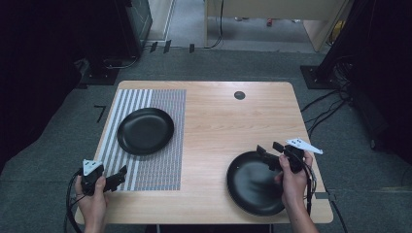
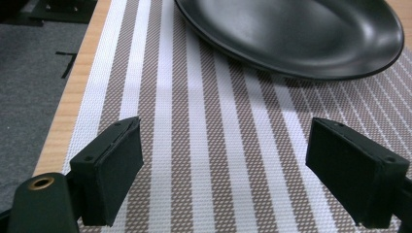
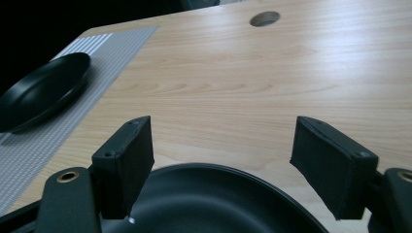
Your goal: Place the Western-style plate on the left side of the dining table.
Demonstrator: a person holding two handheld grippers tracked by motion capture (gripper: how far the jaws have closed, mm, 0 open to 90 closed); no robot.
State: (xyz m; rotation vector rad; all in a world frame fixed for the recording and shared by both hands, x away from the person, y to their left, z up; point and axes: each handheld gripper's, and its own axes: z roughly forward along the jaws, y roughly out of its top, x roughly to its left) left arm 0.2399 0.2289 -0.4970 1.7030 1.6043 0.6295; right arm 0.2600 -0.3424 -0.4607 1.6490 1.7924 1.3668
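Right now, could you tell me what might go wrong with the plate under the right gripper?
The near plate lies close to the table's front edge, so a nudge could push it off. The right gripper hangs open above the rim; a shallow bite on smooth black ware may slip.

Two black plates sit on one wooden table: one on the table's left part, one near its front right corner. One striped placemat lies on the table's left side. Two hand-held grippers hover over the table's front edge.
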